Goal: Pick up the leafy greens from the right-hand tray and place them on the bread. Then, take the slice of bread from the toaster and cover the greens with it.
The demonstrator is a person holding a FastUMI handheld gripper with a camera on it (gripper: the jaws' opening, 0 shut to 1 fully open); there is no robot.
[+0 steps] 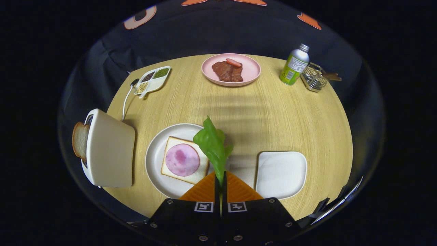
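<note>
In the gripper view, the greens [212, 145] are pinched at their lower end between the fingers of the claw [220, 184], which are closed together on the leaf. The leaf stands up ahead of the fingers, over the right rim of the plate [155, 160], just beside the bread [184, 160] with its ham slice [182, 159]. It is judged that the leaf should be carried left until centred over the ham, lowered flat, then released. The emptied tray [280, 174] lies to the right. The claw is held above the table [273, 112], pointing forward and down. The second slice [80, 140] waits in the toaster [109, 150].
</note>
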